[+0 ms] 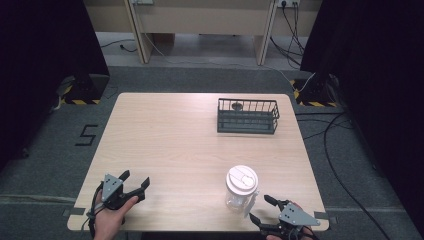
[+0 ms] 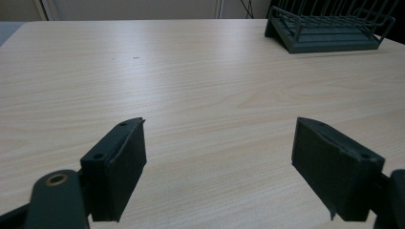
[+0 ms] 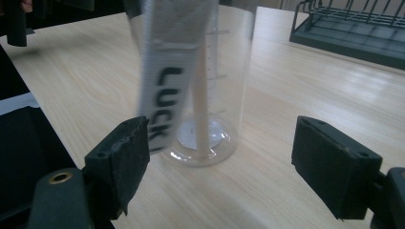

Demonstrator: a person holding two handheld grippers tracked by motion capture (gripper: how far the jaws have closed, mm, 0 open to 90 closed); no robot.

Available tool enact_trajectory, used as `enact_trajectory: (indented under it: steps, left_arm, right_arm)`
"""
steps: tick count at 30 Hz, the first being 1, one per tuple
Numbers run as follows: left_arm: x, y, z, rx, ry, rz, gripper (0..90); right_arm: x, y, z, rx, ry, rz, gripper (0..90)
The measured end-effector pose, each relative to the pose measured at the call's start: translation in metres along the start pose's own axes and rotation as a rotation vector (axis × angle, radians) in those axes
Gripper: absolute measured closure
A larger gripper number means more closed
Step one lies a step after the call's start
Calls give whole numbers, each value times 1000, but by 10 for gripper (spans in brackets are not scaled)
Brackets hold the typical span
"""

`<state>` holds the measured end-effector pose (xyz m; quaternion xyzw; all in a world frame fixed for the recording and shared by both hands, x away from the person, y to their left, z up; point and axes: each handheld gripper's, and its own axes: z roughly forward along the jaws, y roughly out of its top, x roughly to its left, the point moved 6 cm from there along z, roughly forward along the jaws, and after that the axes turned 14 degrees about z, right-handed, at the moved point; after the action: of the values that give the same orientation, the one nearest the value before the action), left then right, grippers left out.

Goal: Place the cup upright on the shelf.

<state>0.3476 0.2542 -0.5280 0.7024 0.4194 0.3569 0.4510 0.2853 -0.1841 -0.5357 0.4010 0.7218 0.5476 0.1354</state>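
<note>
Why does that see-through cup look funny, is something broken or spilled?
Nothing looks broken or spilled. The clear cup stands upright with its lid on; a white strap printed with letters hangs down its side. The wire basket sits flat.

- Table [image 1: 175,145]: pale wood-grain laminate, smooth, with a soft sheen.
- Cup [image 1: 241,192]: clear glossy plastic with an opaque cream lid [image 1: 242,179].
- Strap [image 3: 165,81] on the cup: white woven cloth, matt, printed black.
- Basket [image 1: 247,116]: dark coated wire, matt.
- Right gripper [image 3: 219,162] pads [image 3: 126,157]: black, rough, matt.
</note>
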Motion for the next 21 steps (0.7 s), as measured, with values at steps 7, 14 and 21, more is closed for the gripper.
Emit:
enact_trajectory:
  steps: [7, 14, 21]
  left_arm:
    - [0, 0, 0, -2, 1, 1, 185]
    - [-1, 1, 0, -3, 2, 1, 185]
    - [0, 0, 0, -1, 2, 1, 185]
  right_arm:
    - [9, 9, -7, -44, 15, 4, 241]
    - [19, 17, -12, -64, 33, 2, 260]
    - [24, 22, -7, -56, 45, -19, 255]
